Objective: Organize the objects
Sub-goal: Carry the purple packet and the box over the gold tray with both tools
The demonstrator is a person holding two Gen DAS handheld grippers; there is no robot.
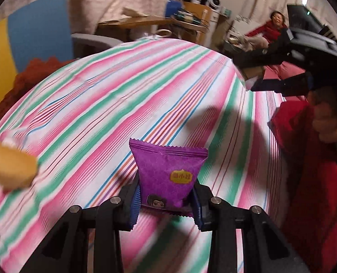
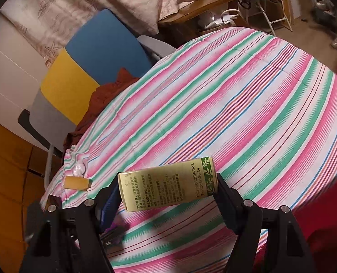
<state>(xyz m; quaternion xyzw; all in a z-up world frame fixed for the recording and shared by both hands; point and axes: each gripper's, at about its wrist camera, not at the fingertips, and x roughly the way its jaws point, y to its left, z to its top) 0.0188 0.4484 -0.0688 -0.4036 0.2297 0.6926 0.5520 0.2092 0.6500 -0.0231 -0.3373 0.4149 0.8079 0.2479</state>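
Stripes of pink and green cover the soft, wrinkly cloth (image 2: 236,95). Above it, the right gripper (image 2: 168,186) squeezes a stiff, light paper box (image 2: 168,184) by its ends. The left gripper (image 1: 166,195) pinches a crinkly, slippery purple packet (image 1: 168,173) low down. A small yellow block (image 1: 11,170), maybe cake, looks blurry.

A tabletop (image 2: 248,95) is covered with a cloth striped in pink, green, white and blue. Near its left edge lies a small yellow-orange block (image 2: 76,182), just beside a clear, crumpled plastic wrapper (image 2: 78,169). A rust-red cloth (image 2: 104,95) is bunched against the table's far left edge.
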